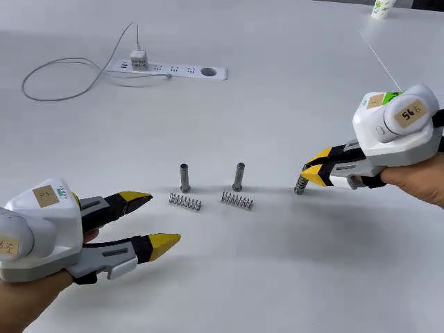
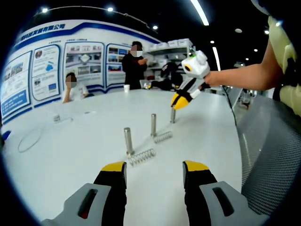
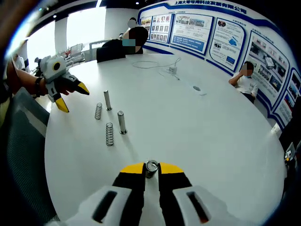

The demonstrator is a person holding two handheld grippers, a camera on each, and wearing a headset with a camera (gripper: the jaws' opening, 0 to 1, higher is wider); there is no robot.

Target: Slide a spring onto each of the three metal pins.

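Head view. White table [image 1: 277,90]. Left gripper [image 1: 154,220] at 8 o'clock, yellow-tipped jaws spread, nothing between them. Near centre the first pin [image 1: 184,177] and second pin [image 1: 238,176] stand upright: short grey steel posts, bare. At 6 o'clock of each lies a coil on its side, the first spring [image 1: 185,202] and second spring [image 1: 237,200]. Right gripper [image 1: 310,173] enters from 3 o'clock, jaws clamped on the third pin [image 1: 300,184], whose shaft looks ribbed with coils. Power strip [image 1: 170,69] at 11 o'clock.

Left gripper view. Own jaws apart at 6 o'clock. The three pins recede toward 1 o'clock.

Right gripper view. Own jaws pinch the third pin's round top [image 3: 151,165] at 6 o'clock. Bare pins and loose springs at 10 o'clock.
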